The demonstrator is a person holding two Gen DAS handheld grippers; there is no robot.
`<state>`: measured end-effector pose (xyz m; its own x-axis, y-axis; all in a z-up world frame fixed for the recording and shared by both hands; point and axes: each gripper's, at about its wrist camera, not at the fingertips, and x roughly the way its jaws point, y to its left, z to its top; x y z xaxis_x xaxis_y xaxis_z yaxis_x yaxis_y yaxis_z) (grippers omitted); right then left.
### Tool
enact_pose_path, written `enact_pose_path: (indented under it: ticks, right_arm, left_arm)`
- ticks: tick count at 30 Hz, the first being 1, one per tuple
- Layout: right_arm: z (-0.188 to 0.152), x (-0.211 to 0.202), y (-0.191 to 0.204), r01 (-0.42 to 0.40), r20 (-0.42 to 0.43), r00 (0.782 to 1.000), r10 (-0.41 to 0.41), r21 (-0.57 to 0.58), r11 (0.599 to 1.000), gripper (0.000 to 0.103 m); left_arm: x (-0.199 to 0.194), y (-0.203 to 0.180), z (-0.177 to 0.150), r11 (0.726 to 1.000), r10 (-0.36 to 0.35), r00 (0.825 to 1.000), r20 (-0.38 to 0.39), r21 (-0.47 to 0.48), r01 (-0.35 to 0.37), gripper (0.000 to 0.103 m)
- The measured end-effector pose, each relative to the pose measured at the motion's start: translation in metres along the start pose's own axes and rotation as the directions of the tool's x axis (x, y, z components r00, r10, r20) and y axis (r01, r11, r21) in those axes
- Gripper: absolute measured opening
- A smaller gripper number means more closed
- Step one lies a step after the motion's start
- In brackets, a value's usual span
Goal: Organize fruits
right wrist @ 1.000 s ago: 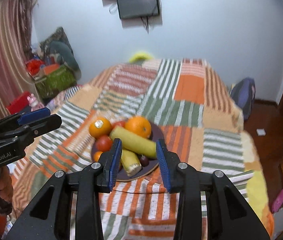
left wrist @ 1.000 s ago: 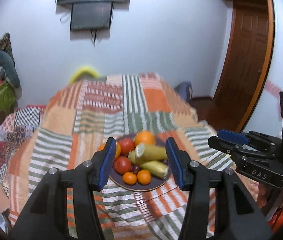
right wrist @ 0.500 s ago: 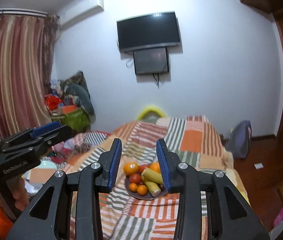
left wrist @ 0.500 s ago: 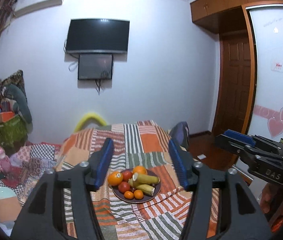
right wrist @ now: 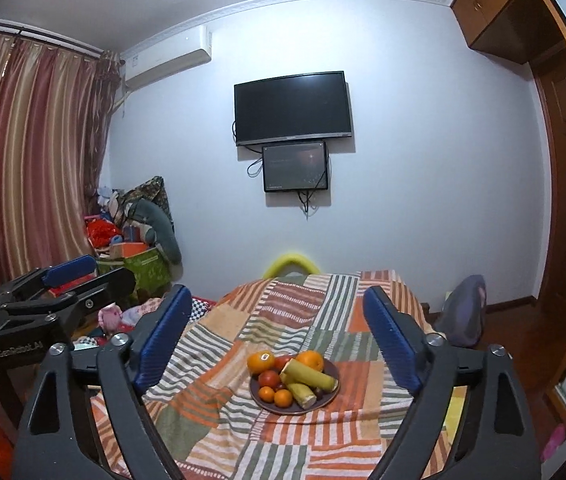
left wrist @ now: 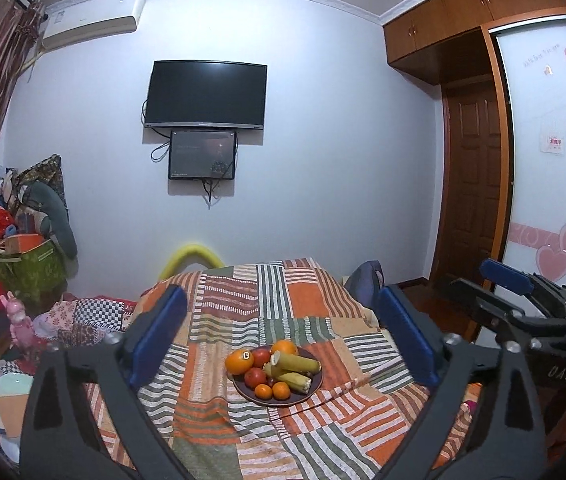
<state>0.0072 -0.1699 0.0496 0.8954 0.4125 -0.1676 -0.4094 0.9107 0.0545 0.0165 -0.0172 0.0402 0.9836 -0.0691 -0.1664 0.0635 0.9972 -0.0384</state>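
Resting on a striped patchwork blanket, a dark round plate of fruit sits ahead of and below both grippers, well apart from either. Seen from the left wrist, the left gripper has its blue-padded jaws spread wide with nothing between them, and the plate shows in the gap between the fingers, slightly nearer the left one's side. On the plate a large orange with a sticker lies at the left edge, a second orange at the far side, two red tomatoes beside them, two small tangerines at the near rim, and two yellow-green corn cobs lying across the right half, one touching the other. From the right wrist, the right gripper is likewise wide open and empty, with the plate framed between its fingers just above their bases. Each gripper appears at the edge of the other's view, the right one to the right of the left, the left one to the left of the right; neither touches anything. Beyond the bed, straight ahead of both grippers, a black television hangs on the white wall over a smaller screen.
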Motion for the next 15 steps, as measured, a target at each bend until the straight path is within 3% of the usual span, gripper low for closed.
enact_pose_path:
  ticks: [4, 15]
  right_arm:
    - [-0.004, -0.006, 0.003, 0.026, 0.016, 1.0, -0.026, -0.006, 1.0, 0.103]
    - [-0.008, -0.013, 0.004, 0.036, 0.01, 0.999, -0.036, -0.005, 0.999, 0.103]
  left_arm:
    - [-0.001, 0.0, -0.003, 1.0, 0.015, 1.0, 0.002, 0.011, -0.015, 0.102]
    - [-0.001, -0.002, -0.007, 1.0, 0.021, 1.0, -0.006, 0.015, -0.021, 0.103]
